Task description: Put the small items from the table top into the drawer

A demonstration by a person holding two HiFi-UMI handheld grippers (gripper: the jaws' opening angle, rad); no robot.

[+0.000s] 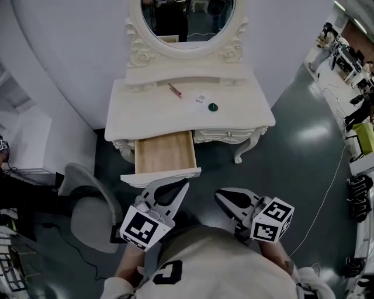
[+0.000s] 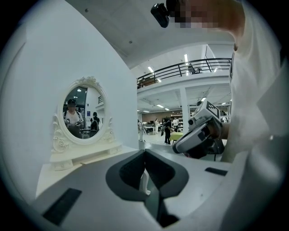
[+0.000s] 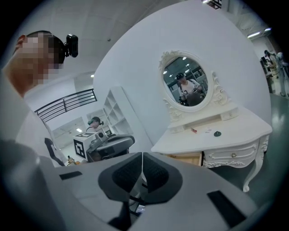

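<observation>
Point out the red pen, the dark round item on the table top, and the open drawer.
red pen [image 1: 175, 90], head view, middle of its shaft.
dark round item [image 1: 213, 107], head view, its top centre.
open drawer [image 1: 165, 153], head view, bare wooden bottom.

Table [image 1: 146, 114]: white, its drawer [image 1: 165, 153] pulled open.
On top: red pen [image 1: 175, 90], white card [image 1: 200, 97], dark round cap [image 1: 213, 107] — laid near one another.

The place looks like a large lab or studio hall. An ornate white table [image 1: 146, 114] with an oval mirror [image 1: 187, 17] stands like a set piece against a curved white partition [image 1: 70, 52] on a dark polished floor [image 1: 292, 152]. Beyond the partition are a railed mezzanine [image 2: 189, 70], strip lights [image 2: 186, 57] and people [image 2: 168, 128], and a cable [image 1: 327, 193] trails over the floor.
</observation>
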